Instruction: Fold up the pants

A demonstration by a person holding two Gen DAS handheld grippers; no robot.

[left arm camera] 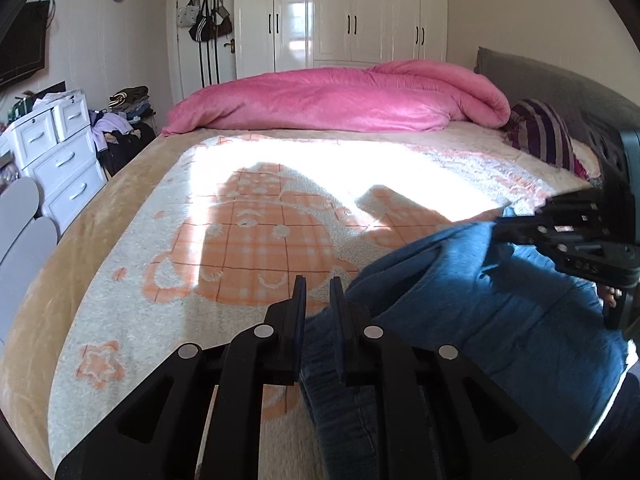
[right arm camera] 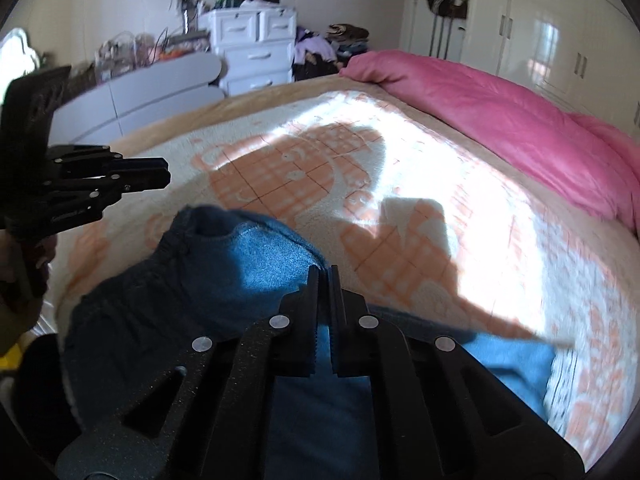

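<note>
The blue pants (left arm camera: 480, 304) lie bunched on the bed's near edge, with the elastic waistband (right arm camera: 132, 300) at the left in the right wrist view. My left gripper (left arm camera: 318, 284) has a small gap between its fingers; the waistband's edge lies at the right finger, nothing gripped. From the right wrist view it (right arm camera: 160, 174) floats above the blanket, left of the pants (right arm camera: 256, 264). My right gripper (right arm camera: 325, 274) is shut on a fold of the blue pants. From the left wrist view it (left arm camera: 504, 220) holds the fabric lifted at the right.
The bed carries a cream and orange plaid blanket (left arm camera: 248, 240) with a sunlit patch. A pink duvet (left arm camera: 340, 100) lies rolled along the far side, and a striped pillow (left arm camera: 540, 132) sits by the grey headboard. White drawers (left arm camera: 60, 160) stand left of the bed.
</note>
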